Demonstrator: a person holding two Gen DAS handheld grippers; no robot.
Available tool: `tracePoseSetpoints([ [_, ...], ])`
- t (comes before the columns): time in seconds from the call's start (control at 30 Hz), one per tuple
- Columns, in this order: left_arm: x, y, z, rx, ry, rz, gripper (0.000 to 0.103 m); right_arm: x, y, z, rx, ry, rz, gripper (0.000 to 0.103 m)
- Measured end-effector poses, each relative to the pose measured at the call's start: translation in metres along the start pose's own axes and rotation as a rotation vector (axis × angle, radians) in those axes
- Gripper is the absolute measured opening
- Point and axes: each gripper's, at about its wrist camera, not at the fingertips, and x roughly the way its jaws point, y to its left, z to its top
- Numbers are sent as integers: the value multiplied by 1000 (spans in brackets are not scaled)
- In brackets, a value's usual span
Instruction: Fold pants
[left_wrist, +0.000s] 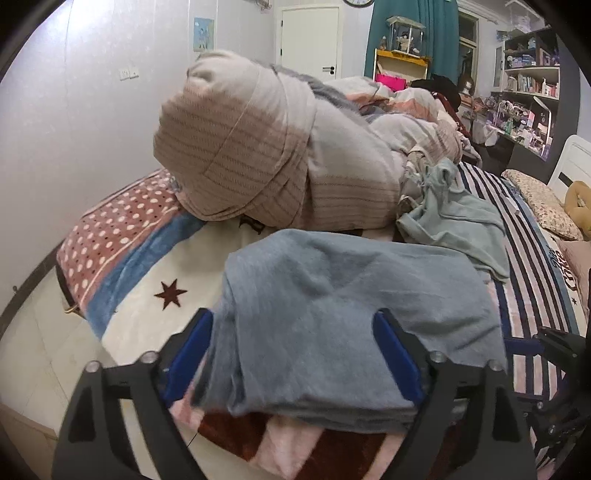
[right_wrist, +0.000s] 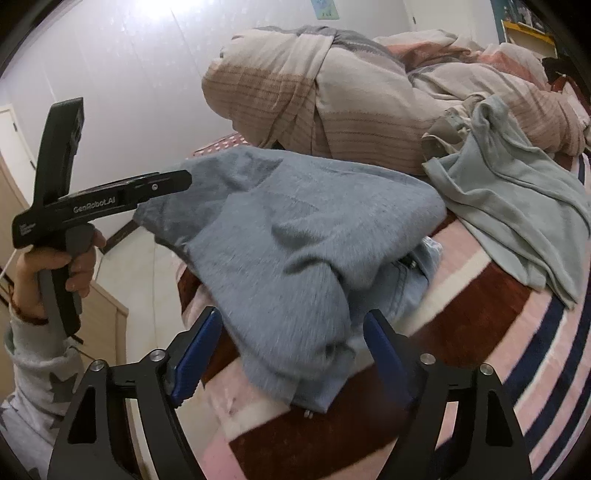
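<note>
Pants (left_wrist: 332, 314) folded on the bed (left_wrist: 147, 295) | we see them between both tongs | left tongs (left_wrist: 295, 354) wide | right tongs (right_wrist: 291, 350) wide

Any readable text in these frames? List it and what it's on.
"GenRobot.AI": white print on the black body of the left gripper, right wrist view.
Small white print at that gripper's rear end: too small to read.
Lettering on the striped blanket, right edge of left wrist view: cut off and distorted, unreadable.
</note>
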Motion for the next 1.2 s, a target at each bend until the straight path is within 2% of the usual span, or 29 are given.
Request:
tracePoseSetpoints([
  [0.07, -11, -9, -5, 9, -10, -3, 89, -8, 1, -8, -1, -8, -8, 86],
  [0.2, -36, -31, -16, 8, -31, -24, 90, -23, 1, -24, 6, -9, -21, 86],
  [0.33, -55, -56, -27, 21, -50, -35, 91, -43, 0, -43, 24, -28, -38, 93],
  [0.47, -74, -86, -39, 27, -75, -56, 94, -67, -4, -65, 23, -42, -70, 94],
  [0.53, -84, -103, -45, 28, -86, -78, 94, -78, -8, -75, 29, -53, -81, 98],
  [0.67, -105, -145, -56, 73, -125, -97, 96, -107, -19, -97, 50, -86, -128, 99],
  [0.83, -133, -202, -67, 135, -216, -135, 100, -160, -35, -128, 74, -171, -253, 99],
  [1.03, -162, -265, -72, 190, -341, -229, 102, -232, -45, -161, 96, -315, -475, 99],
  [1.2, -174, -297, -75, 210, -393, -305, 102, -287, -48, -185, 137, -449, -594, 102],
])
